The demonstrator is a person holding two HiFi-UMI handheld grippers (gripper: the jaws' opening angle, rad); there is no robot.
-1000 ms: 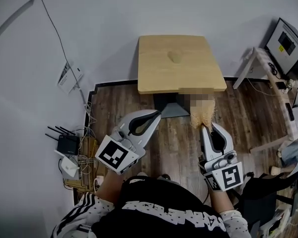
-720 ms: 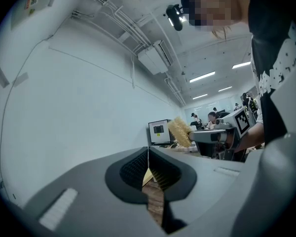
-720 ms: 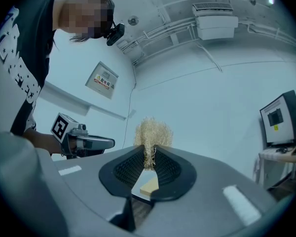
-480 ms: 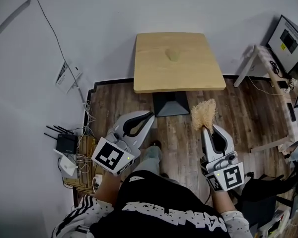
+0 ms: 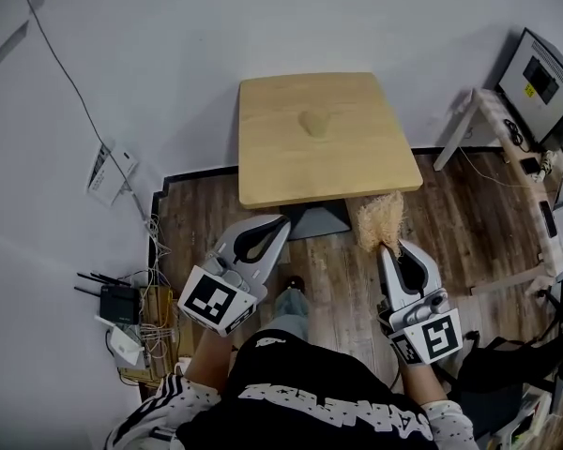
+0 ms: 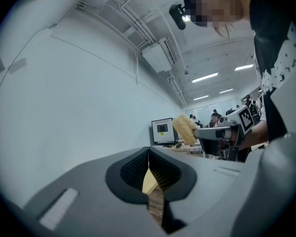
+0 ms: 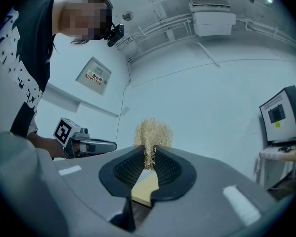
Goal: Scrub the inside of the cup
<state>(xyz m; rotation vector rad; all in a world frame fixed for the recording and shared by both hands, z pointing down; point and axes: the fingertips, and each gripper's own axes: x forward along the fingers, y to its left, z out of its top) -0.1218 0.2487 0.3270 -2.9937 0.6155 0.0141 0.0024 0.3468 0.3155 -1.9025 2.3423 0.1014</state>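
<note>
Stepping closer to the surface, cup at upper centre nearer but unreached. Clamping scrubber in right hand-held gripper; left hand-held gripper pinched closed on nothing.

Counter stands centre, before wall. Cup on counter, approx. mid-top, well apart from both tongs. L tongs and R tongs side by side over floor, just before counter's near edge. Scrubber nipped in R tongs' tip, at counter's near-R corner. Router on floor, far L. Monitor far R.
</note>
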